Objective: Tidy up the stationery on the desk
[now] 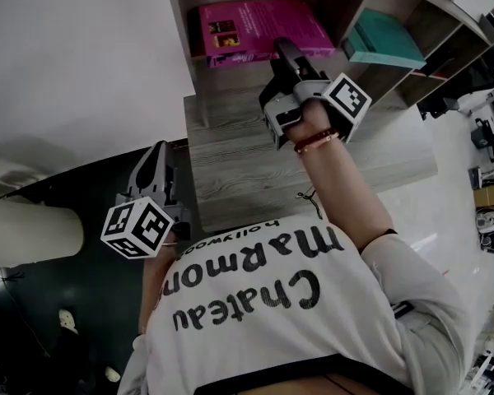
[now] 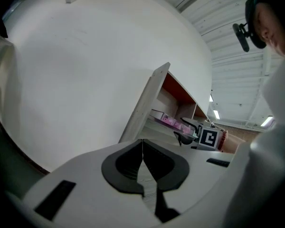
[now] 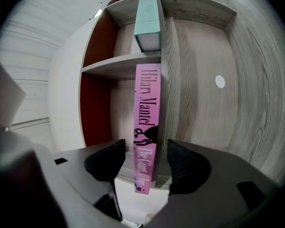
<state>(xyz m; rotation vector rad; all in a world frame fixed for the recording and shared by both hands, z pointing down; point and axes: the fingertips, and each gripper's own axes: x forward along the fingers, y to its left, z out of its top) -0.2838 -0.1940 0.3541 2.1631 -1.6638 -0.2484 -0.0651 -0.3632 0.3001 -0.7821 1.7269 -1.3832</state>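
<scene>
One wood-grain shelf (image 1: 313, 151) fills the upper centre and right of the head view, with a white wall (image 1: 74, 56) to its left and dark floor at the lower left. A white cylinder (image 1: 29, 233) is seen at the left edge. A pink book (image 1: 259, 27) is stood in a compartment at the top centre, and a teal book (image 1: 387, 39) is kept in the next compartment to the right. The right gripper (image 1: 284, 52) is pointed at the pink book from just below it in the frame. In the right gripper view its jaws are spread, and the pink spine (image 3: 147, 122) is framed between them with a gap on each side; the teal book (image 3: 148, 18) is seen at the top centre. The left gripper (image 1: 156, 151) is held at the lower left, well apart from the shelf. In its own view its jaws are pressed together with nothing between them.
</scene>
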